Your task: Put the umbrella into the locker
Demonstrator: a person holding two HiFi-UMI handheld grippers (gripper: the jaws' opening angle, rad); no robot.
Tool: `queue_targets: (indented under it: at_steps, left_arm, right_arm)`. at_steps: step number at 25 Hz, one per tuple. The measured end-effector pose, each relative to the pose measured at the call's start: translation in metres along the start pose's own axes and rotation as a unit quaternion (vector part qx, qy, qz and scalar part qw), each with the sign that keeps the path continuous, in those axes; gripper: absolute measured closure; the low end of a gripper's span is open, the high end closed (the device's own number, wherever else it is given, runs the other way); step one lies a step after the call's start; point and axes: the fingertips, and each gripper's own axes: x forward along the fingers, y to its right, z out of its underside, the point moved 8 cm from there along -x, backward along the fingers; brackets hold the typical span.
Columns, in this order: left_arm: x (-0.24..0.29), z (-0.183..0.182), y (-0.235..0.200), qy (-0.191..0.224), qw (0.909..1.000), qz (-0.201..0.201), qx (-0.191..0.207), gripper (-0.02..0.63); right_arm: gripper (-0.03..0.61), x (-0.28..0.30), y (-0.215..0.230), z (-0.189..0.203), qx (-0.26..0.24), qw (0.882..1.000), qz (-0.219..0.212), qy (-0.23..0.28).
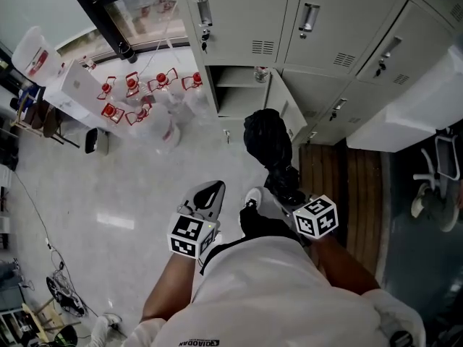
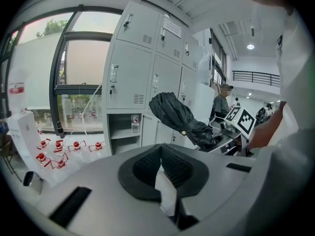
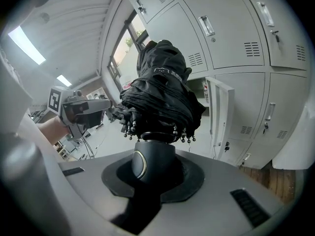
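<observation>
Folded black fabric umbrella (image 1: 268, 137): handle clamped in right hand-held gripper (image 3: 152, 163), canopy pointing toward open grey metal locker (image 1: 235, 100), outside it. Left hand-held gripper (image 2: 160, 167): jaws together, empty, farther from locker.

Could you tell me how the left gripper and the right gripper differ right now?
The right gripper grips the folded black umbrella by its handle; the left gripper holds nothing. The right gripper's jaws stand apart around the handle; the left gripper's meet. Both carry marker cubes.
</observation>
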Motion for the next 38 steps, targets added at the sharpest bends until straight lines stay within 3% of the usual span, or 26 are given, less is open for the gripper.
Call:
queue_targets:
  at_steps: [7,21,31,38]
  left_arm:
    - [0.03,-0.016,-0.046,-0.01,0.9999,0.003,0.009,0.598]
    - [0.125,-0.062,-0.142,-0.012,0.9996,-0.001,0.026,0.598]
    - [0.155,-0.065,-0.185,-0.023,0.9991,0.026,0.023,0.598]
    - [0.191,-0.057,-0.239,-0.039,0.9961,0.063,0.047,0.598]
  right_arm:
    - [0.476,0.04,0.024,-0.035,0.009,1.0,0.004,0.001]
    - [0.476,0.138,0.09,-0.091,0.013,0.999,0.005,-0.052]
    - [0.476,0.2,0.112,-0.109,0.101,0.991,0.024,-0.081]
    - [0.476,0.274,0.135,-0.134,0.173,0.979,0.081,-0.076]
